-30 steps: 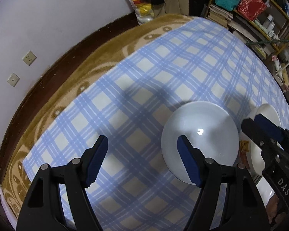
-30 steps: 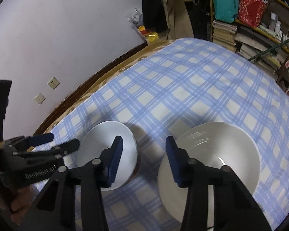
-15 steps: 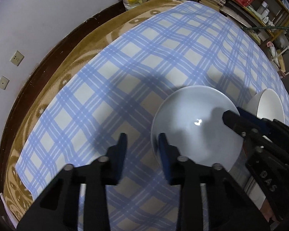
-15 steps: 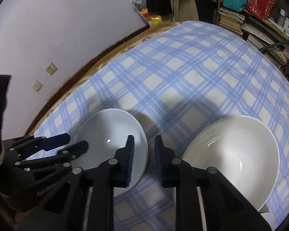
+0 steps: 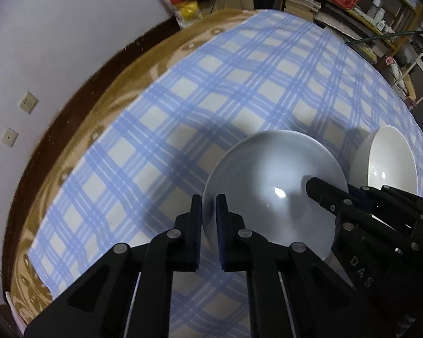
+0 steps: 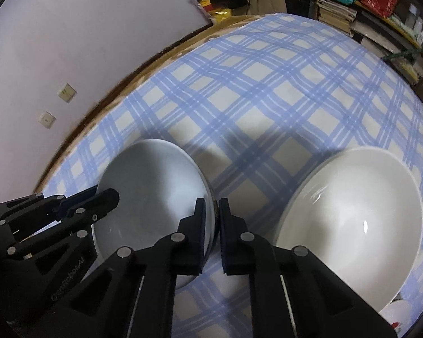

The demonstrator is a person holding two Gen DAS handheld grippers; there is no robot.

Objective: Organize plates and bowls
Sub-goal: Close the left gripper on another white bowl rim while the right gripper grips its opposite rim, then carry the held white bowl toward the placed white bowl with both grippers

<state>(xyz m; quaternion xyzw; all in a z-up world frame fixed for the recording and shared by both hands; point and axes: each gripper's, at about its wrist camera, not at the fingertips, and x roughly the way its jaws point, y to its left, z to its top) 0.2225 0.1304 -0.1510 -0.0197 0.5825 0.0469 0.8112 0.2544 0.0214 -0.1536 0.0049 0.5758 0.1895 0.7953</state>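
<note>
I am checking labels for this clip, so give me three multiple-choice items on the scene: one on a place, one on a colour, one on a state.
1. Where does the left claw meet the pale plate?
A. its left rim
B. its centre
C. its far rim

2. What colour is the check on the tablecloth?
A. red and white
B. blue and cream
C. green and yellow

3. How does the right claw stand?
A. wide open above the deep white bowl
B. shut on the plate's right rim
C. open above bare cloth

Answers:
1 A, the plate's left rim runs between the two pads in the left wrist view.
2 B, blue stripes cross cream squares.
3 B, its jaws have just been closing and the rim sits pinched between them; the bowl lies apart to the right.
</note>
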